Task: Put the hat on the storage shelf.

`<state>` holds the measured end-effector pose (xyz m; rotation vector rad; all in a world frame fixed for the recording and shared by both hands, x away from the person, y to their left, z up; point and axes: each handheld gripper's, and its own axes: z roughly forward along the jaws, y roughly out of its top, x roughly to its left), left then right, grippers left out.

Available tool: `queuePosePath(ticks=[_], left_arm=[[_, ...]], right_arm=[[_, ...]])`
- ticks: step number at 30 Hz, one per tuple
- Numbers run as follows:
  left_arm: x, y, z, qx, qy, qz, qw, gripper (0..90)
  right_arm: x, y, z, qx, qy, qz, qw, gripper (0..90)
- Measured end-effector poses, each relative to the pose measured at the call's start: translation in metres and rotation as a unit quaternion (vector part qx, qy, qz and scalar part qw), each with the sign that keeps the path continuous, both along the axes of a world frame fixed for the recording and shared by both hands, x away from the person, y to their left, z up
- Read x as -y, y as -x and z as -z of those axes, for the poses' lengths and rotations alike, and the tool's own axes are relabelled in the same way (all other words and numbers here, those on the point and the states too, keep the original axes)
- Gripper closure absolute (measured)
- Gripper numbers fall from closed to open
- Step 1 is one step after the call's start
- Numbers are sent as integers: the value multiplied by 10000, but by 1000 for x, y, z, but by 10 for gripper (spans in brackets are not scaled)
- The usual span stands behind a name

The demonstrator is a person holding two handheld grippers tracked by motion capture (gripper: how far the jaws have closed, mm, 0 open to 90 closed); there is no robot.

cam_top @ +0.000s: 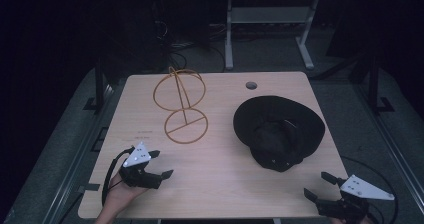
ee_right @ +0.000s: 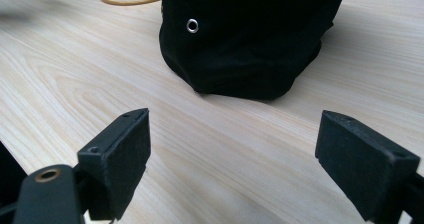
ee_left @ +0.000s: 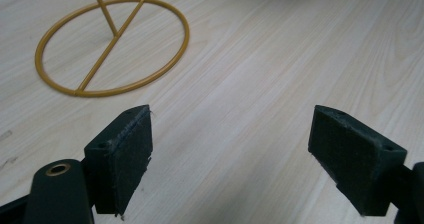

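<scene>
Our right gripper (cam_top: pixel 318 185) (jaws wide apart, empty) sits near the black bucket hat (cam_top: pixel 278 130); left gripper (cam_top: pixel 159 164) likewise gapes near the gold wire stand (cam_top: pixel 184 109).

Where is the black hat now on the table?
In the high view, the black hat lies on the table's right half, right of the gold wire stand, beyond the right gripper.

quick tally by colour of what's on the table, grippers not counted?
Black: 1, the bucket hat
Gold: 1, the wire hat stand
Total: 2, both on the wooden table
</scene>
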<state>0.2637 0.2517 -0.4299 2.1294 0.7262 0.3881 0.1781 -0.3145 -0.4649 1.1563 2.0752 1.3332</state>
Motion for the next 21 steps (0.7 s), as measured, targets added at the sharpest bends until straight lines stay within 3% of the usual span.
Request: queuePosePath(ticks=[8, 16, 21], left_arm=[[10, 2, -1, -153, -34, 191, 9997, 176], [23, 6, -10, -114, 68, 379, 9992, 176], [43, 6, -23, -23, -17, 652, 9979, 176]], right_arm=[[0, -2, 0, -45, -47, -32, 10000, 141], [-4, 0, -2, -23, -7, -23, 10000, 141], [-9, 1, -5, 48, 53, -43, 10000, 141]])
